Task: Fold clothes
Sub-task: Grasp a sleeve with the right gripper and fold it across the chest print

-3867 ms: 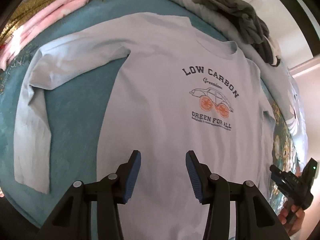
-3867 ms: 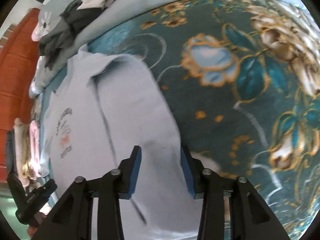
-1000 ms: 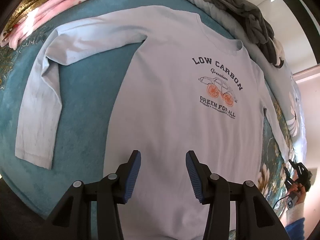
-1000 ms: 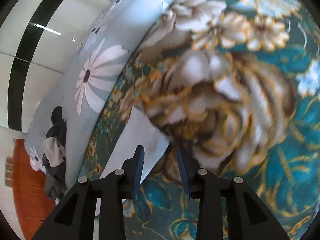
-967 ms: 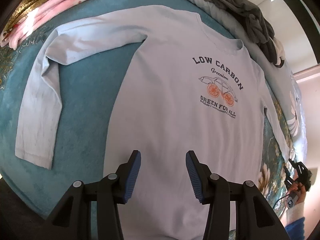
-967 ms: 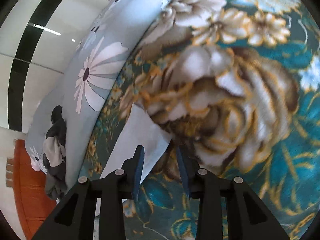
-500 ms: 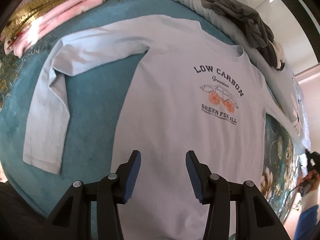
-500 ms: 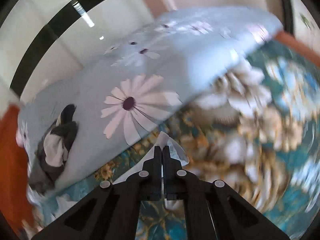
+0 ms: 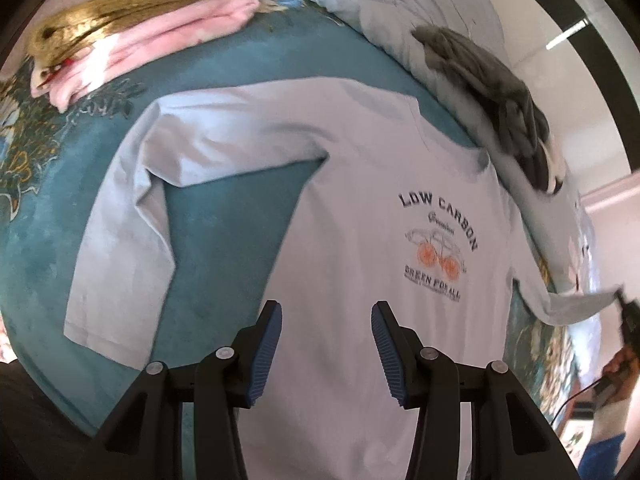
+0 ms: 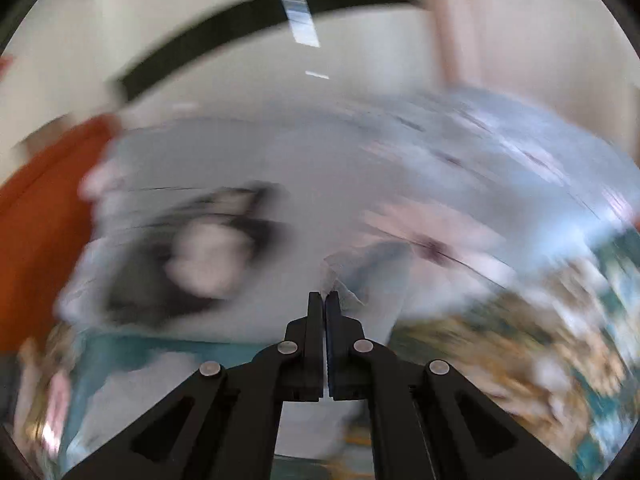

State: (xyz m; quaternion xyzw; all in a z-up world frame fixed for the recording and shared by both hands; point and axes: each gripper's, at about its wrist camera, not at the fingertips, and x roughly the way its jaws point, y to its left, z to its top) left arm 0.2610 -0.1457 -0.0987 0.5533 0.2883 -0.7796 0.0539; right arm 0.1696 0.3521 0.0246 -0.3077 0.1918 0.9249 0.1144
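Long-sleeved shirt [image 9: 344, 248], pale blue with a "LOW CARBON" car print, lies face up and spread flat on the teal floral bed [image 9: 224, 216], collar toward the daisy-print quilt [image 9: 400, 8] at the far edge. My left gripper [image 9: 326, 336] hangs over the lower body of the shirt with its jaws about half open and nothing between them. My right gripper [image 10: 324, 300] is pinched shut on the cuff of the right sleeve [image 9: 568, 304], which stretches taut off the bed toward my right hand [image 9: 620, 364]; that view is badly blurred. The other sleeve [image 9: 120, 248] lies bent out to the side, untouched. I judge the folding barely begun: this first sleeve is lifted but not yet laid across the chest, and the second sleeve and the body folds are all left. A folded pink garment [image 9: 160, 36] waits at the bed's far corner.
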